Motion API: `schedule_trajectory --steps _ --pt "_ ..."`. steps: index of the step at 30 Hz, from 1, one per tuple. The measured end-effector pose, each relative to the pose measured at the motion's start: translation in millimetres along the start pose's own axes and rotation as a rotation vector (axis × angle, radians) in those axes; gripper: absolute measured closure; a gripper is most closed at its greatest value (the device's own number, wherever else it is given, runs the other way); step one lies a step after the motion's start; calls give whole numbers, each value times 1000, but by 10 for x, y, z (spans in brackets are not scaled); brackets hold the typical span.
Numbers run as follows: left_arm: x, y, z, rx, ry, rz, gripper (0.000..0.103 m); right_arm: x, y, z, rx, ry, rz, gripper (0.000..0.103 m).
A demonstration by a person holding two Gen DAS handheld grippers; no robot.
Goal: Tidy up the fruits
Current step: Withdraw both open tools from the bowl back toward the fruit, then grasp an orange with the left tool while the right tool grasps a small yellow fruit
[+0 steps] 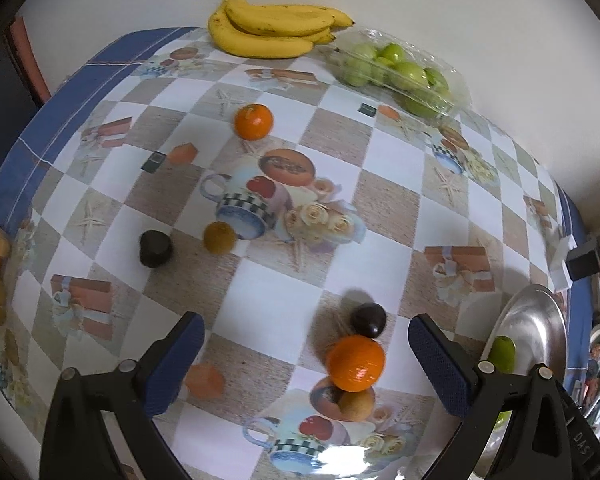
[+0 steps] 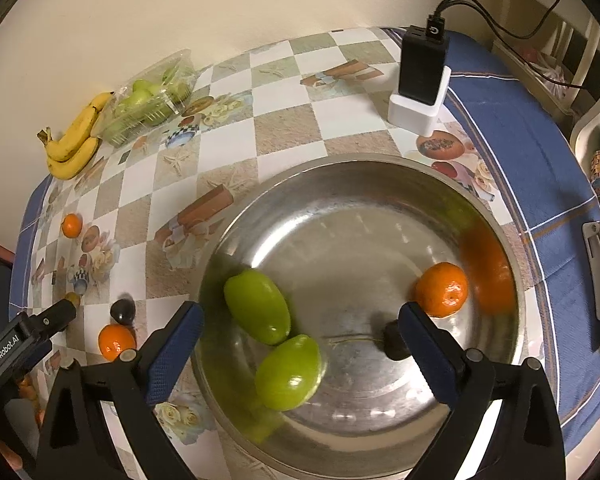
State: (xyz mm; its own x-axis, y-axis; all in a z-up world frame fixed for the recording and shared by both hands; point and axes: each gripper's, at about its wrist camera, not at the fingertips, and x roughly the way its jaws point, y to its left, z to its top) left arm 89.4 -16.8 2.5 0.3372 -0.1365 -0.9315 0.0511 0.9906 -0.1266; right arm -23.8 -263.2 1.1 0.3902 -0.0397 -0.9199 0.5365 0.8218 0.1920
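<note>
My left gripper (image 1: 306, 360) is open and empty above the table, with an orange (image 1: 355, 363), a dark plum (image 1: 368, 319) and a small tan fruit (image 1: 356, 404) lying between its fingers. My right gripper (image 2: 300, 344) is open and empty over the steel bowl (image 2: 340, 184). In the bowl lie two green fruits (image 2: 258, 307) (image 2: 290, 372), an orange (image 2: 442, 289) and a small dark fruit (image 2: 394, 339). The left gripper's body shows in the right wrist view (image 2: 24, 340). The bowl rim shows in the left wrist view (image 1: 540, 320).
On the table lie a second orange (image 1: 254, 121), a dark fruit (image 1: 155, 248), an olive-brown fruit (image 1: 219, 237), bananas (image 1: 276, 30) and a clear box of green fruits (image 1: 400, 68). A black charger on a white base (image 2: 422, 76) stands far right.
</note>
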Motion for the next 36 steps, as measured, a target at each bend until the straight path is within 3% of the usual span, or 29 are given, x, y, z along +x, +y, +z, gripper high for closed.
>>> schedule_trajectory --steps 25,36 --pt "-98 642 133 -86 -25 1 0 102 1037 -154 -174 17 107 5" --pt "68 745 70 -93 44 20 0 219 1382 -317 -255 65 110 5"
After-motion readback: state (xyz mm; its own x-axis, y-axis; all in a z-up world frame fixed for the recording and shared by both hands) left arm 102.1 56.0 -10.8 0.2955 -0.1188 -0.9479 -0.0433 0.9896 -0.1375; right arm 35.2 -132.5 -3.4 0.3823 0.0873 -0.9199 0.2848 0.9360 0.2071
